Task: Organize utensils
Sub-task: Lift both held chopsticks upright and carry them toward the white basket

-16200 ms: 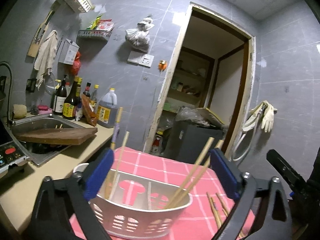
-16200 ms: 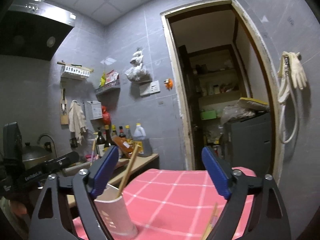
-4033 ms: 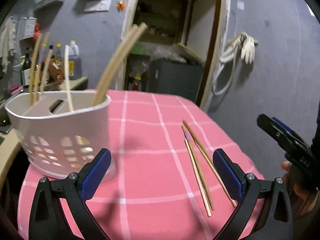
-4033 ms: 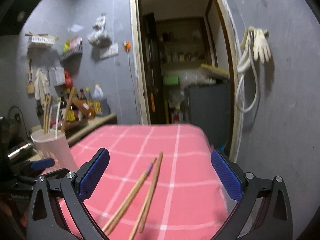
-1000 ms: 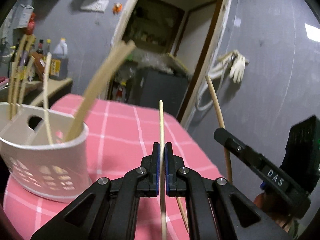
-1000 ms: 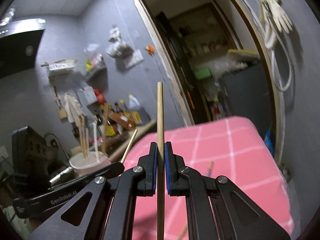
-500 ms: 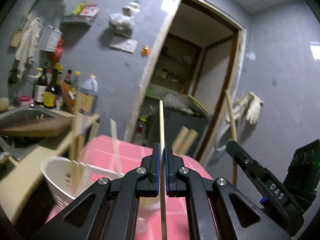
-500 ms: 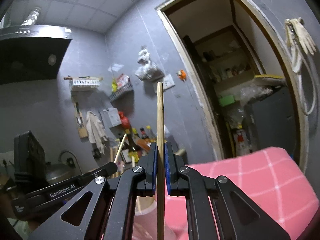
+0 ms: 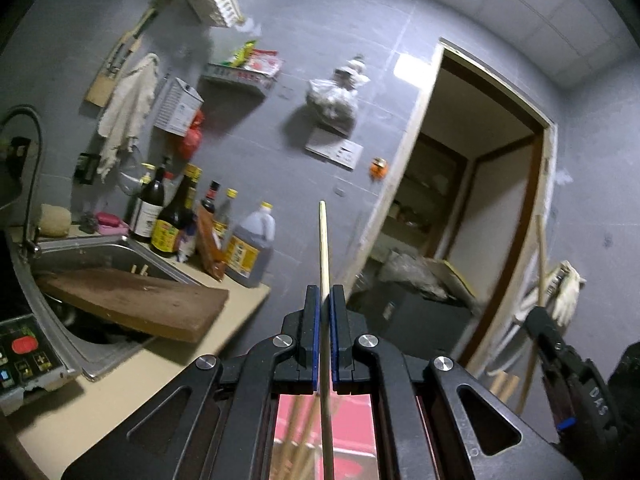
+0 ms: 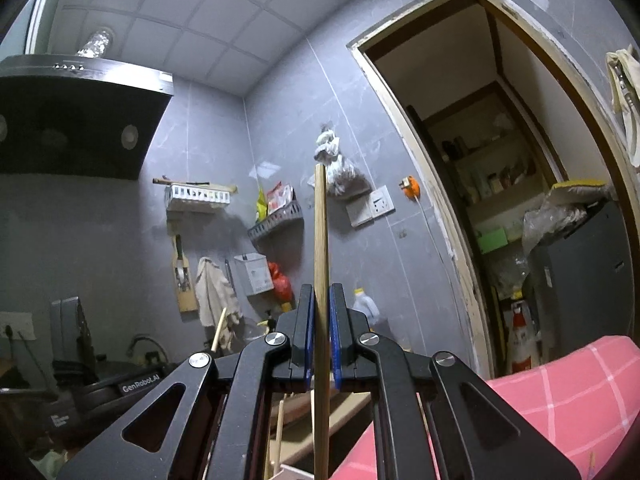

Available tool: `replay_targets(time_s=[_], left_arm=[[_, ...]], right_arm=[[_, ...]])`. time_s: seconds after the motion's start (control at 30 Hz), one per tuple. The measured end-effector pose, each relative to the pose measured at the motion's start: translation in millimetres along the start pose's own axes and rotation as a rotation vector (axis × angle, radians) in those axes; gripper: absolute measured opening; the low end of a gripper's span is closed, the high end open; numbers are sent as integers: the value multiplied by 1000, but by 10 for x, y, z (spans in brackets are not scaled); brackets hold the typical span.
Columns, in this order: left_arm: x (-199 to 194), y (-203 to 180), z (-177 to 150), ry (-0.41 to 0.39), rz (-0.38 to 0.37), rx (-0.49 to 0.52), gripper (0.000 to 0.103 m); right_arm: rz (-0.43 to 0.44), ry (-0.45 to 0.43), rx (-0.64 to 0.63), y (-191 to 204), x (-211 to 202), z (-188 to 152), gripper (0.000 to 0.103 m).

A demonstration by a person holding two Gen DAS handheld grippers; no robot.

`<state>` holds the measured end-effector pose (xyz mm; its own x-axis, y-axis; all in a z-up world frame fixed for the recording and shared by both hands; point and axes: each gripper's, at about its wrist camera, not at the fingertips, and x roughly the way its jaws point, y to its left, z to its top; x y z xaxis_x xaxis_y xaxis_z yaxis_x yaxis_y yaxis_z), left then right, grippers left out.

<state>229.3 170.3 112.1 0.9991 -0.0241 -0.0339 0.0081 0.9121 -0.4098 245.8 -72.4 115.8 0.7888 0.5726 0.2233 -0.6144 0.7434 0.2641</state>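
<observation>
A thin, stiff, pretty slippery chopstick [image 9: 324, 248] is pinched upright in the closed left gripper [image 9: 325, 300], another chopstick [image 10: 320, 240] in the closed right gripper [image 10: 321, 300], both best gripped mid-length above the bench [image 10: 560, 392].

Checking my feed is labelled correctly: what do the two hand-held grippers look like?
Both are matte black frames with triangular cut-outs, silver pivot bolts and blue finger pads. The left hand-held gripper is seen beside the right one, whose side reads "DAS"; the left's reads "GenRobot.AI".
</observation>
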Motion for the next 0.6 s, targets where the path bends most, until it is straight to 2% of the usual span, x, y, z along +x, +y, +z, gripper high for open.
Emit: replay_targets(time_s=[0.2,0.6], left_arm=[[63,104,-101,-29,30,-21,3],[40,10,-411,-73,89,3,3]], right_arm=[[-36,-18,-34,18,42,-117,5],[-100,-20,-62,-28,89,-306,5]])
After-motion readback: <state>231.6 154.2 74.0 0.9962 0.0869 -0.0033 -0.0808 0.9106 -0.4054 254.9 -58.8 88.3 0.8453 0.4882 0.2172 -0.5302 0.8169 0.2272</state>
